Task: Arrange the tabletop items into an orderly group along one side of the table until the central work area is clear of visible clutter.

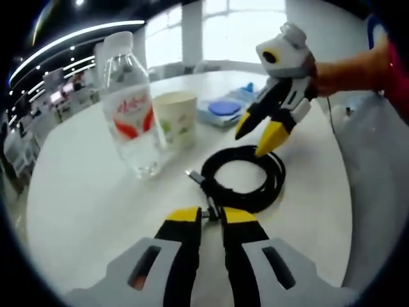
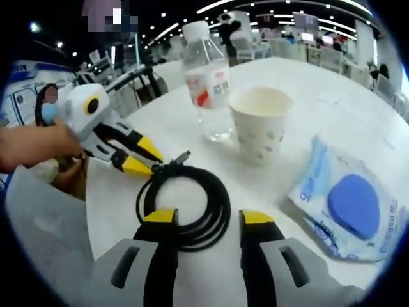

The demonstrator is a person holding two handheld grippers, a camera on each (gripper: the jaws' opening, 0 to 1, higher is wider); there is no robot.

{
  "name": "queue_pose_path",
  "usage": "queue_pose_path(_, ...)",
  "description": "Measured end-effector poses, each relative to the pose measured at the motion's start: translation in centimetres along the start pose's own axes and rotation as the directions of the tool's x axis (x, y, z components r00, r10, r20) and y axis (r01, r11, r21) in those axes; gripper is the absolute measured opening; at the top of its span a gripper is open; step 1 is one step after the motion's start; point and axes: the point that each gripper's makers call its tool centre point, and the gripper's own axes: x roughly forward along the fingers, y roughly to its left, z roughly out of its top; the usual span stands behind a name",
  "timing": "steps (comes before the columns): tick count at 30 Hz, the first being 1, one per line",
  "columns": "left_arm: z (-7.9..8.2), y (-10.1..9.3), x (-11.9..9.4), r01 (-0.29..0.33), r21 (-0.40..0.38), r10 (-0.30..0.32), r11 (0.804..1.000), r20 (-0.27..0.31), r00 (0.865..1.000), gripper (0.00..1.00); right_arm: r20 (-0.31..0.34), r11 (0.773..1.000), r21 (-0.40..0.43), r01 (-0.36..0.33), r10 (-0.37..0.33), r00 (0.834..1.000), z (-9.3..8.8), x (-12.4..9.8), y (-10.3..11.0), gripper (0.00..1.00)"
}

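White round table [image 2: 358, 83] carries all items near one another. Water bottle [image 1: 131, 105] stands upright, touching or just beside the paper cup [image 1: 177, 115]; these two already form a group, likely the anchor for the rest. Flat wipes packet [image 2: 348, 204] lies near the cup, apart from it. Coiled black cable [image 1: 246, 176] lies loose between both tools, so it looks like the item being handled. Left gripper [image 1: 211, 215]: jaws narrow, pinched on the cable's plug end, presumably to drag it. Right gripper [image 2: 209, 217]: jaws wide, straddling the coil's near edge, not closed.
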Motion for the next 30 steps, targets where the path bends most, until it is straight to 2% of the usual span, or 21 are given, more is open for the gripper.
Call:
queue_pose_path(5, 0.0, 0.0, 0.0, -0.004, -0.003, 0.004, 1.000, 0.004, 1.000, 0.09, -0.018, 0.999, -0.026, 0.042, -0.043, 0.999, -0.2, 0.7, 0.2, 0.28)
queue_pose_path(8, 0.1, -0.1, -0.1, -0.008, -0.003, 0.008, 1.000, 0.007, 1.000, 0.09, -0.033, 0.993, -0.067, 0.098, -0.100, 0.994, -0.3, 0.8, -0.4, 0.24)
queue_pose_path(17, 0.3, -0.3, -0.1, -0.007, -0.008, 0.007, 1.000, 0.014, 1.000, 0.09, -0.030, 0.983, -0.095, 0.158, -0.161, 0.986, -0.3, 0.9, -1.1, 0.15)
queue_pose_path(18, 0.3, -0.3, -0.1, -0.007, -0.008, 0.007, 1.000, 0.014, 1.000, 0.09, -0.028, 0.983, -0.094, 0.160, -0.163, 0.986, -0.3, 0.8, -1.1, 0.14)
queue_pose_path(19, 0.4, -0.4, -0.1, -0.006, -0.009, 0.007, 1.000, 0.017, 1.000, 0.09, -0.020, 0.985, -0.096, 0.143, -0.146, 0.989, -0.1, 0.9, -0.8, 0.09)
queue_pose_path(20, 0.5, -0.5, -0.1, -0.001, -0.013, 0.001, 1.000, 0.024, 1.000, 0.09, -0.027, 0.981, -0.099, 0.165, -0.169, 0.985, -0.2, 0.8, -1.1, 0.06)
queue_pose_path(30, 0.6, -0.6, -0.3, -0.005, -0.009, 0.005, 1.000, 0.021, 1.000, 0.09, -0.015, 0.987, -0.074, 0.142, -0.144, 0.990, 0.0, 0.5, -0.9, 0.02)
